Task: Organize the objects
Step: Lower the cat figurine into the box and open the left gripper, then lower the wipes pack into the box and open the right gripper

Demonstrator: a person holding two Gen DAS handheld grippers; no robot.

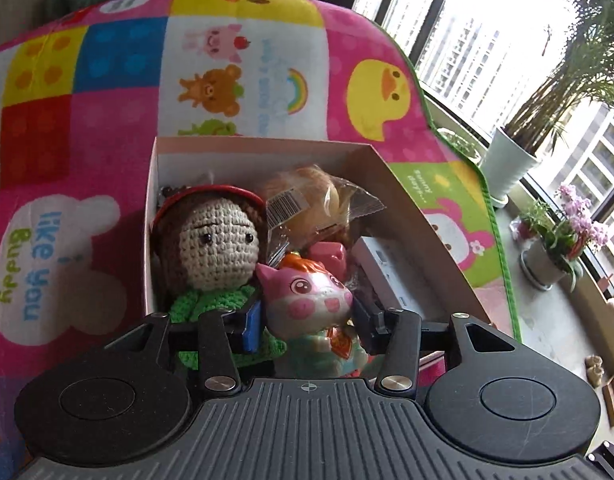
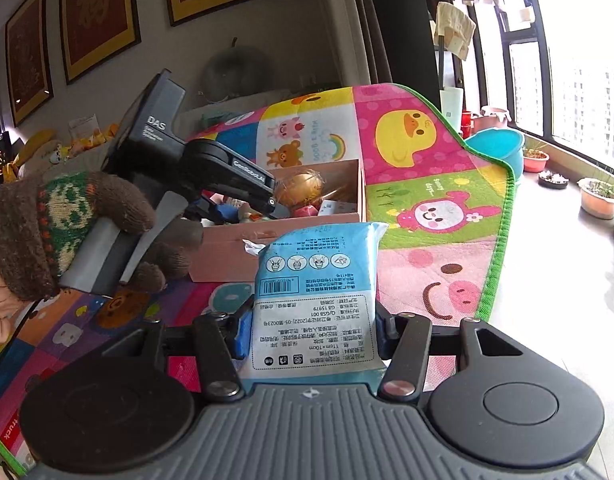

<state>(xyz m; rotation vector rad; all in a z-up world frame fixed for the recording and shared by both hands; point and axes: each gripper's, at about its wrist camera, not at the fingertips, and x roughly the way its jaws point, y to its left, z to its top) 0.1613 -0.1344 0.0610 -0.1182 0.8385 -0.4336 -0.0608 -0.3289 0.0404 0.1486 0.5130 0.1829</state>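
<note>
My left gripper (image 1: 309, 322) is shut on a pink pig figurine (image 1: 311, 300) and holds it over an open cardboard box (image 1: 407, 216). Inside the box lie a crochet doll (image 1: 217, 240), a wrapped bun (image 1: 319, 196), a small pink item (image 1: 327, 252) and a white power strip (image 1: 387, 268). In the right wrist view, my right gripper (image 2: 313, 332) is shut on a blue-and-white wipes packet (image 2: 319, 280), just short of the box's near wall (image 2: 275, 248). A knitted-gloved hand (image 2: 67, 232) holds the left tool above the box.
The box sits on a colourful cartoon play mat (image 1: 87, 160) with a green border. Potted plants (image 1: 507, 160) line the window ledge to the right. A blue basin (image 2: 499, 152) stands past the mat's far corner, with bare floor (image 2: 567, 280) beside it.
</note>
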